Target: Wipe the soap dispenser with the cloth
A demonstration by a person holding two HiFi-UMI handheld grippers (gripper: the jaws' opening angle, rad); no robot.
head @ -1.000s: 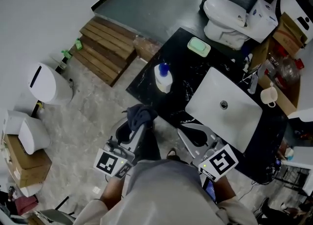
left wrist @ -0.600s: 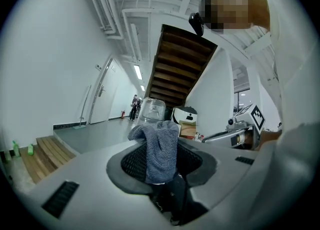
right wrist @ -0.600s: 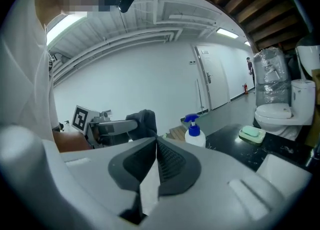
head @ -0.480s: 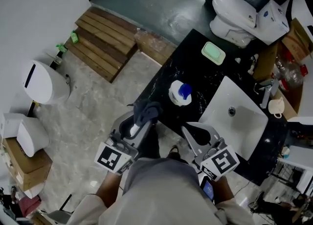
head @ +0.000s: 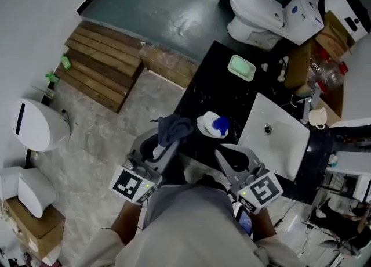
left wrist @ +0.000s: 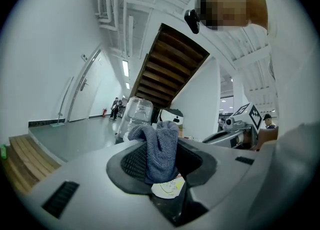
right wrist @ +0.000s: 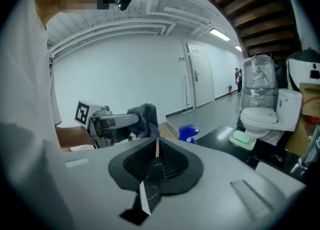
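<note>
the left tongs (head: 164,144) pinch the grey cloth (head: 174,127) just beside the soap dispenser (head: 213,125), which stands on the black surface (head: 214,80) just ahead of the pressed-together right tongs (head: 227,157), so this looks like the approach, and next the cloth must press against the dispenser's side.

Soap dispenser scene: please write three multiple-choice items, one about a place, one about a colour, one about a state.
1. Where does the soap dispenser stand? A on the floor; B on the black counter; C on the toilet.
2. What colour is its pump top? A red; B blue; C yellow.
3. How is the right gripper? A jaws wide apart; B shut on the dispenser; C jaws together, nothing between.
1 B: dark counter lies under it. 2 B: the top shows blue. 3 C: its own view shows pads meeting.
</note>
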